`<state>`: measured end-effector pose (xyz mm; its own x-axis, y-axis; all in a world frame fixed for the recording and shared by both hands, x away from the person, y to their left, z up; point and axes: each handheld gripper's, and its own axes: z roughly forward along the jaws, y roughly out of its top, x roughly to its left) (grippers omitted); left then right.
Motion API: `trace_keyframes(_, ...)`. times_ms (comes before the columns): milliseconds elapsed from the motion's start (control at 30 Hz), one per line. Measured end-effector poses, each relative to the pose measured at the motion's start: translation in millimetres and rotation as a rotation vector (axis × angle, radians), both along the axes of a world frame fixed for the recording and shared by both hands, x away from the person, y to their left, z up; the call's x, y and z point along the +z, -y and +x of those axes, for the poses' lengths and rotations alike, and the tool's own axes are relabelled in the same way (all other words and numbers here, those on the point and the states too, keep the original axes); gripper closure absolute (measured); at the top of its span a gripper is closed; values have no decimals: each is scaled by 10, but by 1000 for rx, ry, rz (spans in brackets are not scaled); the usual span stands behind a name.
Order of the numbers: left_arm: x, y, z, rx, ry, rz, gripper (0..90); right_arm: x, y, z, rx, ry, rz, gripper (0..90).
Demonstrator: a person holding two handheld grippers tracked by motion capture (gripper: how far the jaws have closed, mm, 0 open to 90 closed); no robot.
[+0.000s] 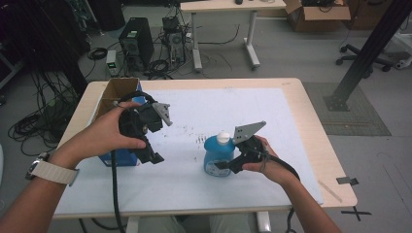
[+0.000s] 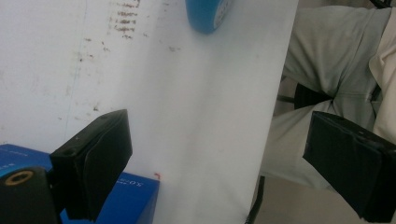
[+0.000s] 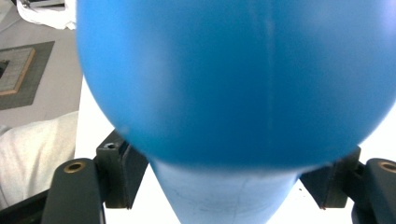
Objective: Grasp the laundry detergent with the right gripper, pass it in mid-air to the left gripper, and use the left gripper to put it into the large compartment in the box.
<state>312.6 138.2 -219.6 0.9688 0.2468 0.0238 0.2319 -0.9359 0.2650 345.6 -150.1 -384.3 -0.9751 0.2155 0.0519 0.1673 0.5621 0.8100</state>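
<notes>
A blue bottle (image 1: 216, 158) with a white cap (image 1: 223, 137) stands on the white sheet (image 1: 272, 121) near the table's front middle. My right gripper (image 1: 228, 165) comes in from the right and is shut on its lower body. In the right gripper view the blue bottle (image 3: 233, 79) bulges between the two jaws of my right gripper (image 3: 224, 186), which hug its narrower part on both sides. My left gripper (image 1: 149, 156) hangs above the table's left side, open and holding nothing. In the left gripper view, the wide-apart jaws of my left gripper (image 2: 224, 168) frame bare sheet, with the bottle (image 2: 208, 14) farther off.
A blue carton (image 1: 121, 159) with open brown flaps stands at the table's left edge, just under my left hand; its blue corner (image 2: 135, 196) lies beside the left jaw. The person's trousers (image 2: 327, 60) sit past the table's front edge. Computers, cables and a desk fill the floor behind.
</notes>
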Motion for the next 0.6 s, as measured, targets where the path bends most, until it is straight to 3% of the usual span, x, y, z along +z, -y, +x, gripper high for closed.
trace_keyframes(600,-8,15,7,-1,-2,2,81,-36,1,-11,9,14,10,403)
